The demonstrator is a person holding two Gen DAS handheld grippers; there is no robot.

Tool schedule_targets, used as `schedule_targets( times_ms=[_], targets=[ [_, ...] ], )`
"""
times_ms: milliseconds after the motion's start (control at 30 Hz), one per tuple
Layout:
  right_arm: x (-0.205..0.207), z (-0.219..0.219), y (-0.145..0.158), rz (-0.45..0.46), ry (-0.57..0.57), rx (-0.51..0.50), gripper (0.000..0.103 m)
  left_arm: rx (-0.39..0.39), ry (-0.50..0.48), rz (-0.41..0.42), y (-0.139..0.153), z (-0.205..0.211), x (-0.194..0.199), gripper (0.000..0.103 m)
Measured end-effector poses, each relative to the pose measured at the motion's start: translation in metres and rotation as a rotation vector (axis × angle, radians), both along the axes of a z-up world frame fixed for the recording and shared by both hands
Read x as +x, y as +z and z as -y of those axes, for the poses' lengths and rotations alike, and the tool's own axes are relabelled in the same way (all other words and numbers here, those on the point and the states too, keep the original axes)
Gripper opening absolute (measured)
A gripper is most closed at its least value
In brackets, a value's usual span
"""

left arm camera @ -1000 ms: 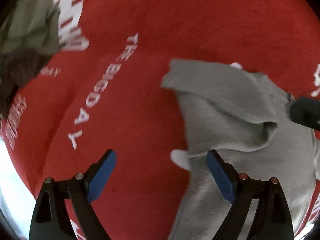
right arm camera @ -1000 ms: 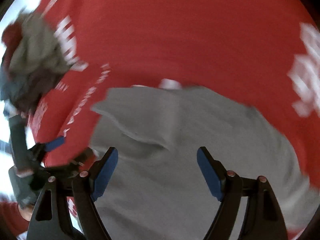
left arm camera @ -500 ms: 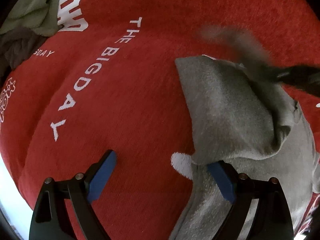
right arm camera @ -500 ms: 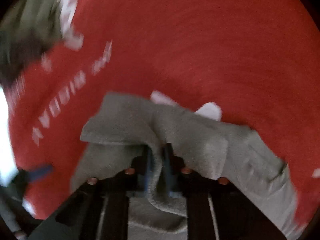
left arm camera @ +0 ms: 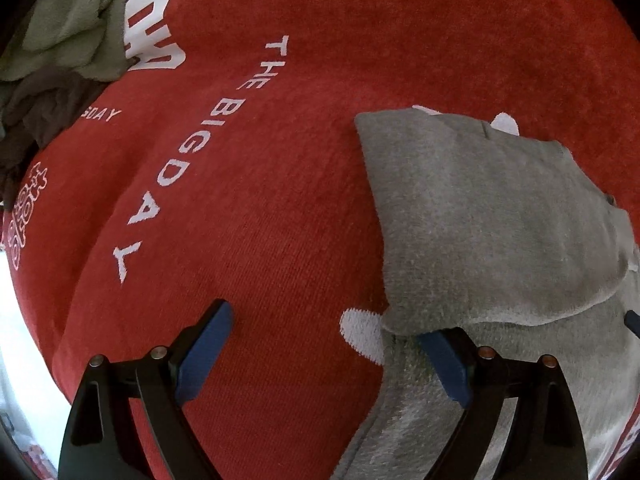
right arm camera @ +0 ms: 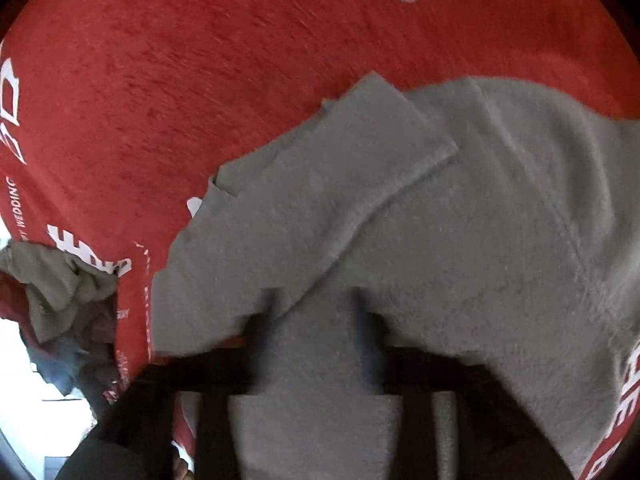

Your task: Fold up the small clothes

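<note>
My right gripper is pinching the grey garment to carry a fold across. My left gripper waits spread at its near left edge. It lies on the red cloth, clothes pile far left.

A big red cloth with white letters covers the top where the things lie. A gray shirt lies flat on it, with one part folded over. Far off at the edge sits a small heap of clothes, green on top and dark brown under it.
</note>
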State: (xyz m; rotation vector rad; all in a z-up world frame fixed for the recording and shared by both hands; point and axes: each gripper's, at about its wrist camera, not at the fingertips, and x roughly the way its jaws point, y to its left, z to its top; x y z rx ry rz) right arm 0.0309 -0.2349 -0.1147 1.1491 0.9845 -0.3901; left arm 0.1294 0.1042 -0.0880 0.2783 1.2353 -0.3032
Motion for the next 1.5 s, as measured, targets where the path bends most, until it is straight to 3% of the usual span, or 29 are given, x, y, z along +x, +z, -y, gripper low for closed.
schedule_targets(
  times_ms=[133,233,300,333,367,500,600,700,800,867,967,1033,1100,1167,1300,1367,1500],
  targets=[
    [0.003,0.011,-0.007,0.043,-0.090,0.048,0.079,0.026,0.003,0.011,0.002,0.005,-0.001,0.093],
    [0.019,0.020,-0.017,0.043,-0.163,0.072,0.070,0.048,0.000,0.026,0.003,0.008,-0.003,0.093],
    [0.030,0.025,-0.020,0.012,-0.179,0.068,0.051,0.066,-0.001,0.042,0.003,0.011,-0.004,0.093],
    [0.035,0.028,-0.019,-0.012,-0.167,0.067,0.019,0.074,0.000,0.050,0.004,0.012,-0.005,0.093],
    [0.036,0.032,-0.017,-0.015,-0.153,0.073,0.006,0.083,-0.001,0.059,0.004,0.013,-0.005,0.093],
    [0.023,0.034,0.036,0.100,-0.118,-0.014,0.006,0.115,-0.002,0.111,0.010,0.011,-0.003,0.093],
    [0.003,0.029,0.063,0.113,-0.090,-0.090,0.006,0.098,-0.007,0.101,0.011,0.007,-0.001,0.093],
    [-0.026,0.023,0.047,0.040,-0.080,-0.093,0.006,0.117,-0.047,0.130,0.010,0.011,-0.005,0.093],
    [-0.038,0.014,0.006,-0.072,-0.049,-0.088,0.006,0.135,-0.063,0.141,0.009,0.009,-0.005,0.103],
    [-0.047,0.013,-0.007,-0.046,-0.068,-0.069,0.005,0.117,-0.067,0.113,0.010,0.001,-0.004,0.103],
    [-0.058,0.018,0.001,-0.053,-0.072,-0.040,0.010,0.114,-0.071,0.073,0.014,-0.011,-0.005,0.103],
    [-0.064,0.021,0.009,-0.116,-0.058,-0.042,0.014,0.137,-0.069,0.060,0.019,-0.025,-0.007,0.103],
    [-0.067,0.018,0.022,-0.180,-0.037,-0.079,0.023,0.117,-0.057,0.024,0.024,-0.041,-0.007,0.103],
    [-0.067,0.009,0.040,-0.186,0.012,-0.109,0.027,0.075,-0.048,-0.010,0.030,-0.054,-0.005,0.103],
    [-0.009,-0.027,0.073,-0.092,0.301,-0.165,0.036,-0.037,-0.067,-0.036,0.040,-0.042,0.007,0.103],
    [0.043,-0.048,0.079,-0.041,0.469,-0.194,0.050,-0.081,-0.071,-0.048,0.039,-0.028,0.011,0.103],
    [0.158,-0.090,0.072,0.025,0.708,-0.222,0.050,-0.107,-0.064,-0.075,0.020,-0.005,0.018,0.103]
  ],
)
